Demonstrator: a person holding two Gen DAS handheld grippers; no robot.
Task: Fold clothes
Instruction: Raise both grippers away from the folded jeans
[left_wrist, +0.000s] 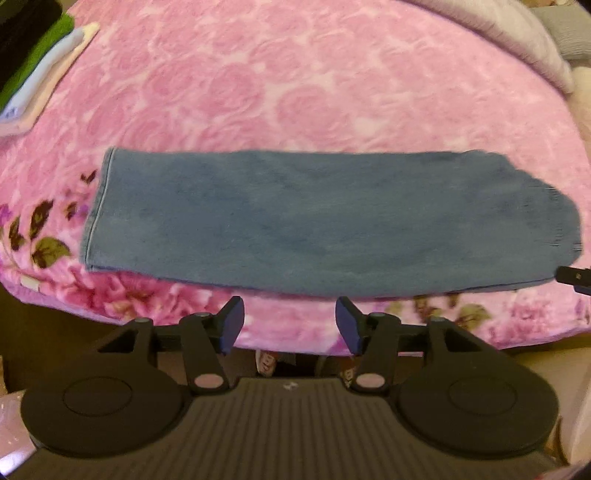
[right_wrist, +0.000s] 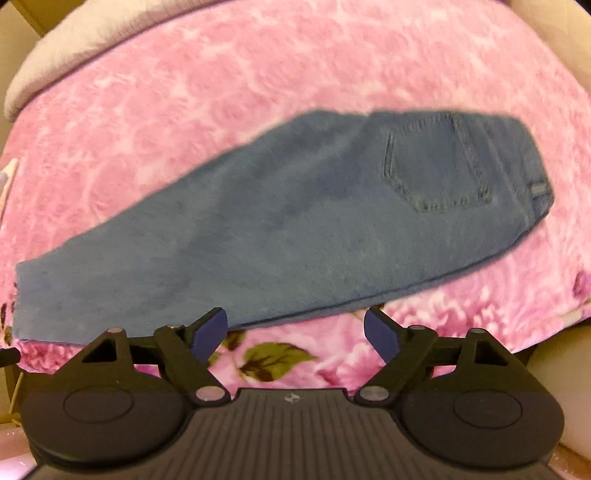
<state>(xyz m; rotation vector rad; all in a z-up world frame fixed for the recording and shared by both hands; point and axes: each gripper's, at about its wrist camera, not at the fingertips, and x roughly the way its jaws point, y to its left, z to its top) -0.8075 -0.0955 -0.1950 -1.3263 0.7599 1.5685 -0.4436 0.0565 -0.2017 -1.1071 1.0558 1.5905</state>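
Note:
A pair of blue jeans (left_wrist: 314, 221) lies flat on the pink floral blanket (left_wrist: 295, 85), folded lengthwise, leg hems at the left and waist at the right. My left gripper (left_wrist: 290, 323) is open and empty, just short of the jeans' near edge around the middle of the legs. In the right wrist view the jeans (right_wrist: 295, 229) show a back pocket (right_wrist: 436, 166) at the upper right. My right gripper (right_wrist: 295, 332) is open and empty, close to the near edge of the jeans. A tip of the right gripper shows at the left wrist view's right edge (left_wrist: 576, 277).
A stack of folded clothes (left_wrist: 37, 70), green, pale blue and cream, sits at the blanket's far left corner. A lilac pillow (left_wrist: 517, 33) lies at the far right. The bed's near edge (left_wrist: 110, 314) drops off just under the grippers.

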